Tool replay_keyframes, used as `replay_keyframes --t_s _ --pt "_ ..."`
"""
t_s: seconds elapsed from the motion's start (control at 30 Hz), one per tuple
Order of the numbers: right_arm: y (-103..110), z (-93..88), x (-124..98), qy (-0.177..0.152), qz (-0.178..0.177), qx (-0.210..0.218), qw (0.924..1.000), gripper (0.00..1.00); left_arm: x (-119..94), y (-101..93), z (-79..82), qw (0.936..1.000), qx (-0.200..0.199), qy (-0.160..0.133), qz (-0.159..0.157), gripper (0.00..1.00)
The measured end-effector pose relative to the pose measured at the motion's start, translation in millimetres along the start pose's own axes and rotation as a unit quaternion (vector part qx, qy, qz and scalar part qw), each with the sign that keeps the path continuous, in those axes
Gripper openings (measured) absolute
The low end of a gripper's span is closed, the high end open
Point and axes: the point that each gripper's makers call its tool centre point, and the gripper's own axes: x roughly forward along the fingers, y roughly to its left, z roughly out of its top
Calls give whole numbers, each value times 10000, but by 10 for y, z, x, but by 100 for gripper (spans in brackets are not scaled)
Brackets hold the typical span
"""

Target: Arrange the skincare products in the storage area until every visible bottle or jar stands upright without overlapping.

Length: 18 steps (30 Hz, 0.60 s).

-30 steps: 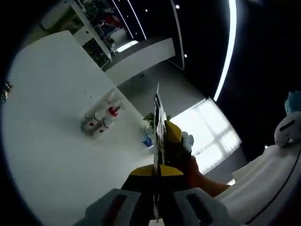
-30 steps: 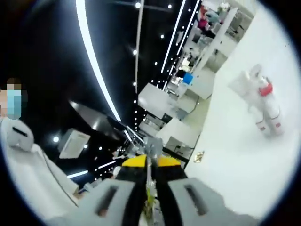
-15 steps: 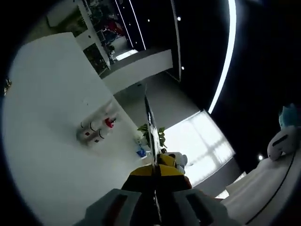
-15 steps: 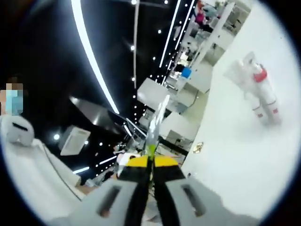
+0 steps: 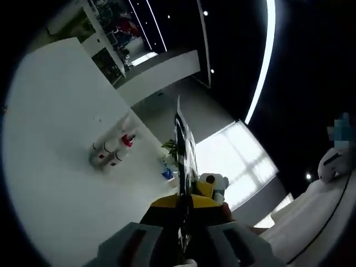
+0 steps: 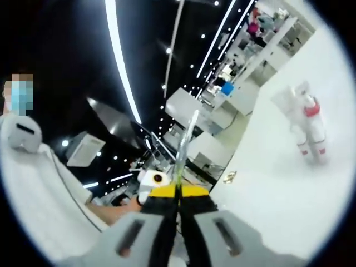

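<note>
The left gripper [image 5: 181, 245] at bottom centre has its jaws pressed together, empty; the right gripper [image 6: 178, 245] likewise. Both are well apart from the skincare bottles [image 5: 111, 151], which cluster left of centre on the white table [image 5: 50, 111] (right edge [image 6: 307, 128] in the right gripper view). I'd spread the jaws before reaching and approach one bottle squarely. I count roughly three bottles, one red-capped; their posture isn't clear.

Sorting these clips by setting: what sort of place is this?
Probably a shop or showroom: a white table with bottles, stocked shelves behind, and a dark ceiling with light strips.
</note>
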Motion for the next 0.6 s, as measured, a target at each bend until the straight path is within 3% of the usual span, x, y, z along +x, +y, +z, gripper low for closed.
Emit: replay_keyframes --t_s 0.23,0.37,0.53,0.6 --pt "-13 -20 -21 52 -6 26 10000 0 19 -38 42 9998 59 89 -145 2" --pt "-62 -35 3 31 -184 -96 9998 0 14 14 52 9997 216 69 36 0" --pt "-99 -41 19 -2 -321 -118 9994 14 6 89 113 9991 380 -4 204 0" --pt "-112 -58 14 49 -377 -265 9989 15 -5 108 166 9991 379 -54 202 0"
